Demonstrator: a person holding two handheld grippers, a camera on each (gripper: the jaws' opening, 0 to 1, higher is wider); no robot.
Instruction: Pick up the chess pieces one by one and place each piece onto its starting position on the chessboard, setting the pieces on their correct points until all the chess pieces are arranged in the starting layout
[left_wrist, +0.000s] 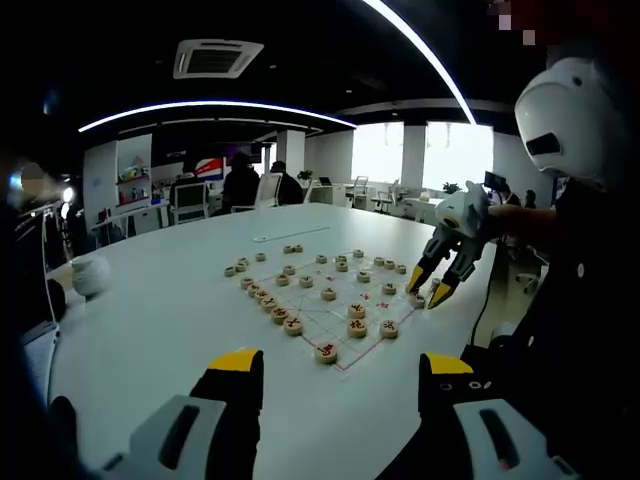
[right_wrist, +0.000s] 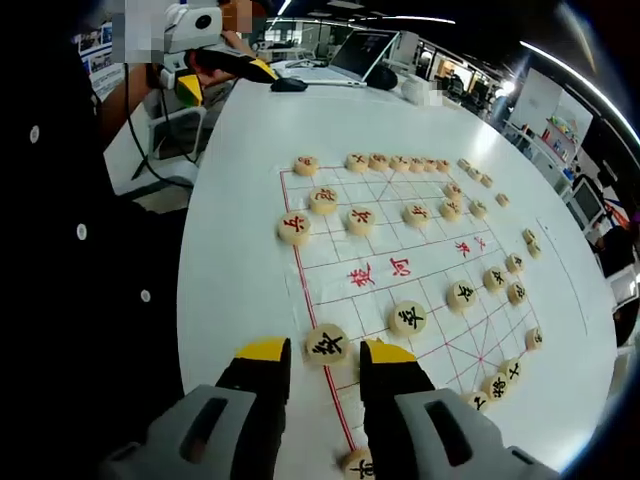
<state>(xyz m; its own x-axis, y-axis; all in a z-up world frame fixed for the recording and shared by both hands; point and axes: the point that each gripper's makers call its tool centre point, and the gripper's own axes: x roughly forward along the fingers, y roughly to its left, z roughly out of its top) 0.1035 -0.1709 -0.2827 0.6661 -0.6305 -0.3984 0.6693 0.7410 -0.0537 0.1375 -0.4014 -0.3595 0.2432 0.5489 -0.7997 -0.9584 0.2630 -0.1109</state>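
Right hand-held gripper (right_wrist: 325, 362) astride chess piece (right_wrist: 327, 344)

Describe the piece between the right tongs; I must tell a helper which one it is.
On the white table lies a red-lined chessboard. At its near edge line sits a round wooden piece with a black character, framed by the yellow-tipped right tongs. Unlike its neighbours, it lies between the tips.

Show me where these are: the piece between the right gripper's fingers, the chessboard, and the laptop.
piece (right_wrist: 327, 345): right gripper view, its top face.
chessboard (right_wrist: 400, 268): right gripper view, bare river strip at its middle.
laptop (right_wrist: 362, 50): right gripper view, its open screen.
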